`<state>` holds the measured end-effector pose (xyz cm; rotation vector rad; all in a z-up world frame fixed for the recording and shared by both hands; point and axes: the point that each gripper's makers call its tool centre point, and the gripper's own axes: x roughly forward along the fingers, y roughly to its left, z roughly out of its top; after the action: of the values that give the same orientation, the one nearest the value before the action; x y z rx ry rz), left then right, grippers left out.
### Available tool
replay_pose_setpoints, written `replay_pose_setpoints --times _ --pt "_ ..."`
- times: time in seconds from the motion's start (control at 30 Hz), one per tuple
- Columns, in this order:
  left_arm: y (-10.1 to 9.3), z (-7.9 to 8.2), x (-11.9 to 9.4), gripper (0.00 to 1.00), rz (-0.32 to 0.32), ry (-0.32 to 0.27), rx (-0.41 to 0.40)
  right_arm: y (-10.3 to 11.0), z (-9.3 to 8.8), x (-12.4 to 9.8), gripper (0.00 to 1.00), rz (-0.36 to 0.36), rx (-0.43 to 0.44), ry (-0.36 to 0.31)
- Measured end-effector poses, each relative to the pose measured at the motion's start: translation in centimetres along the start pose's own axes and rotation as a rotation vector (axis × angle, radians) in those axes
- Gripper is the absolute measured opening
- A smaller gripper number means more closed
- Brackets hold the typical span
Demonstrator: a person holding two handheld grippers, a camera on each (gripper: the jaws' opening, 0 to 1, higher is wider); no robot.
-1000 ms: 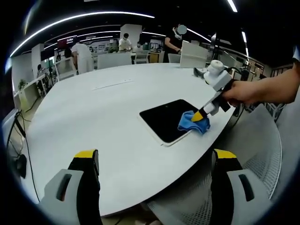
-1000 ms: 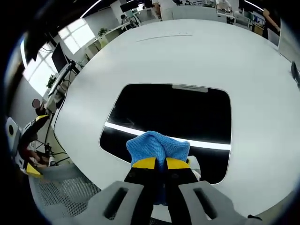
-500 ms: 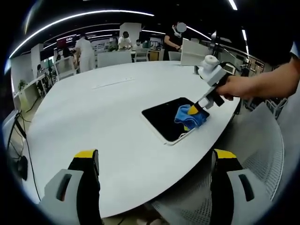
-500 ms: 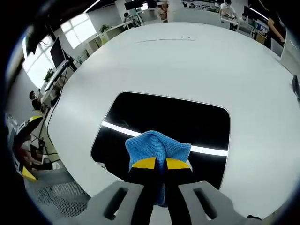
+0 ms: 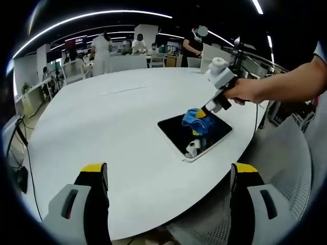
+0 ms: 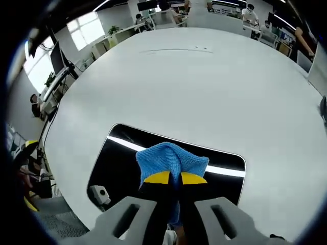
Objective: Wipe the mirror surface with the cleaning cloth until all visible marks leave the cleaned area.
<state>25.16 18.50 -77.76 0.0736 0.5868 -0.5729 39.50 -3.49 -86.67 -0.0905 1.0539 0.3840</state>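
A dark rectangular mirror (image 5: 187, 133) (image 6: 118, 163) lies flat near the edge of a white round table (image 5: 102, 127) (image 6: 204, 92). My right gripper (image 6: 171, 178) (image 5: 200, 113) is shut on a blue cleaning cloth (image 6: 171, 161) (image 5: 195, 120), which rests on the mirror's far part. A hand holds that gripper, reaching in from the right in the left gripper view. My left gripper (image 5: 166, 171) hangs open and empty over the table's near edge, well short of the mirror. The glass reflects a bright ceiling light strip and the gripper.
White mesh chairs (image 5: 286, 168) stand beside the table on the right. A thin long strip (image 5: 122, 91) lies on the far tabletop. Several people (image 5: 102, 48) and desks are in the office behind. A cable (image 5: 23, 153) hangs at the left.
My right gripper has carried the cloth across the mirror from its near corner toward its far side. The left gripper has stayed open and in place.
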Motion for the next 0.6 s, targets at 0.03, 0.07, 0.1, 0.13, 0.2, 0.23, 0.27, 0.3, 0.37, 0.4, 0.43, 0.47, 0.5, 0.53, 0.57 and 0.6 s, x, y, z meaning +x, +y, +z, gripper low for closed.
replay_pose_setpoints --times 0.03,0.07,0.1,0.13,0.2,0.23,0.27,0.3,0.37,0.4,0.43,0.47,0.5,0.53,0.57,0.6 --pt "0.0 0.0 0.0 0.99 0.003 0.001 -0.003 -0.1 0.3 0.1 0.0 0.0 0.001 0.001" --pt "0.0 -0.1 0.0 0.99 0.004 0.002 -0.004 -0.3 0.5 0.3 0.0 0.003 0.006 0.0" --pt "-0.1 -0.2 0.1 0.99 0.004 0.005 -0.004 -0.4 0.9 0.5 0.0 0.013 0.04 -0.004" --pt "-0.1 -0.3 0.1 0.99 0.005 0.009 -0.003 -0.5 1.1 0.6 0.0 0.02 0.068 -0.005" --pt "-0.2 -0.3 0.1 0.99 0.009 0.012 -0.011 -0.9 1.5 0.9 0.0 0.031 0.1 0.015" --pt "-0.2 -0.3 0.0 0.99 0.009 0.009 -0.014 -1.0 1.6 1.1 0.0 0.032 0.095 0.015" --pt "-0.3 -0.2 0.0 0.99 0.009 0.005 -0.013 -1.0 1.7 1.1 0.0 0.036 0.104 0.019" --pt "-0.3 -0.2 0.1 0.99 0.011 0.003 -0.011 -1.0 1.7 1.1 0.0 0.037 0.105 0.018" --pt "-0.2 -0.3 0.2 0.99 0.015 0.002 -0.012 -0.8 1.7 0.9 0.0 0.041 0.096 0.011" --pt "-0.2 -0.3 0.4 0.99 0.017 -0.001 -0.022 -0.7 1.5 0.7 0.0 0.043 0.089 0.008" --pt "-0.2 -0.3 0.5 0.99 0.018 -0.002 -0.029 -0.6 1.4 0.7 0.0 0.044 0.08 0.004" --pt "-0.2 -0.3 0.6 0.99 0.018 -0.003 -0.033 -0.6 1.4 0.6 0.0 0.043 0.062 0.0" --pt "-0.2 -0.3 0.7 0.99 0.018 -0.004 -0.034 -0.5 1.4 0.6 0.0 0.042 0.057 0.0" --pt "-0.2 -0.3 0.7 0.99 0.017 -0.003 -0.037 -0.5 1.4 0.6 0.0 0.041 0.054 0.0" --pt "-0.3 -0.5 0.8 0.99 0.011 0.004 -0.044 -0.6 1.5 0.7 0.0 0.041 0.057 0.004" --pt "-0.4 -0.5 0.7 0.99 0.007 0.007 -0.046 -0.6 1.5 0.7 0.0 0.042 0.064 0.007"
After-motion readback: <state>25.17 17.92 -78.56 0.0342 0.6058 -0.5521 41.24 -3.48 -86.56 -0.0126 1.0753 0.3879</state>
